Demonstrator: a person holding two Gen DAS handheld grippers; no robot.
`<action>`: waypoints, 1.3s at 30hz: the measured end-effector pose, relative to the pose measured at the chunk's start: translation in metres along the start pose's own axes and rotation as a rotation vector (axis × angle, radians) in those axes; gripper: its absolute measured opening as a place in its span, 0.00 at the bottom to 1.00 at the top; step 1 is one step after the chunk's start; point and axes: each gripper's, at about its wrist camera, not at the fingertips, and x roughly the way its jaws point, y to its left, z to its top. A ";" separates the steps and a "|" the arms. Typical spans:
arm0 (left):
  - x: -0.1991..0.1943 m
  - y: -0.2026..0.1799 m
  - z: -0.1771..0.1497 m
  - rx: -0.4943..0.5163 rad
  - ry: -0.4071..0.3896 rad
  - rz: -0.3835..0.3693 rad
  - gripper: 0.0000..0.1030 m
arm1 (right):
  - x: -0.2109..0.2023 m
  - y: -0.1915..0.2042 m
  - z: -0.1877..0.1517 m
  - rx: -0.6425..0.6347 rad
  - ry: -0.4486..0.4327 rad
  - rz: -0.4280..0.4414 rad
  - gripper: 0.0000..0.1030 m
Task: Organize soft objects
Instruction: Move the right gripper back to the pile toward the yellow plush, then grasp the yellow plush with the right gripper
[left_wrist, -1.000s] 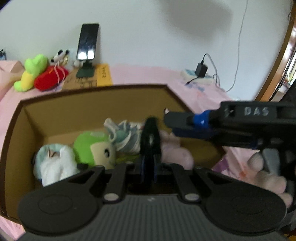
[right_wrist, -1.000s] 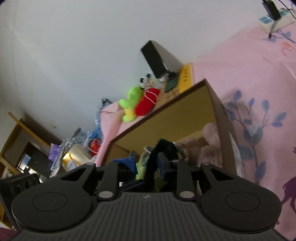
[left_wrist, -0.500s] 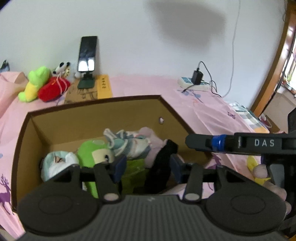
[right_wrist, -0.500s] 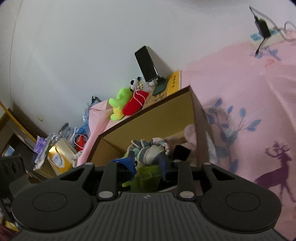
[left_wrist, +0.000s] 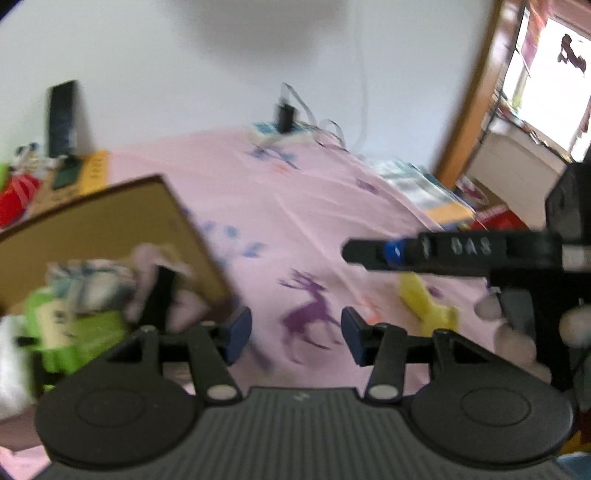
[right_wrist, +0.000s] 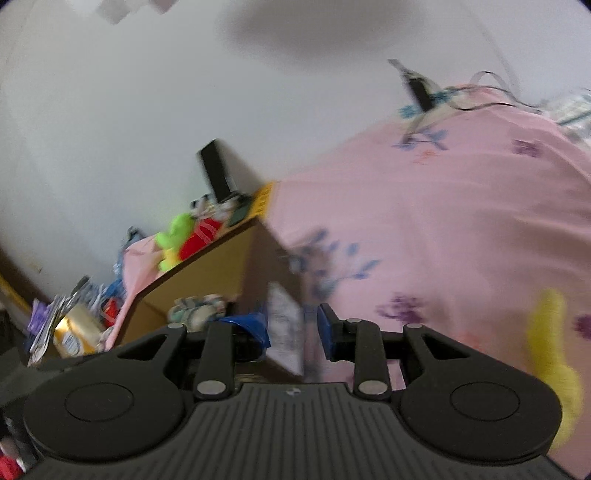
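Both grippers have been swung away from the cardboard box (left_wrist: 110, 229), which a second ago lay straight ahead of the jaws and is now off to their left in both views. The left gripper (left_wrist: 291, 334), then shut over the toys, is now held with its jaws fairly wide and empty above the pink sheet (left_wrist: 295, 221). The right gripper (right_wrist: 291, 332) is seen with a narrower gap, also empty. Several soft toys (left_wrist: 74, 295) have already been placed in the box, so part of the task is judged done. A yellow toy (left_wrist: 424, 302) is left lying on the sheet, to the right of the left jaws and just below the right gripper's fingers as seen from the left camera; in the right view it lies well to the right of the jaws. A green toy (right_wrist: 173, 236) and a red one (right_wrist: 199, 238) are left beyond the box.
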 end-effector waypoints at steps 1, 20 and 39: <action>0.006 -0.011 -0.001 0.017 0.013 -0.011 0.49 | -0.005 -0.009 0.001 0.016 -0.002 -0.011 0.12; 0.104 -0.139 -0.008 0.147 0.204 -0.138 0.51 | -0.051 -0.123 0.001 0.111 0.088 -0.196 0.13; 0.153 -0.164 -0.019 0.111 0.283 -0.099 0.42 | -0.031 -0.159 -0.018 0.270 0.267 -0.092 0.18</action>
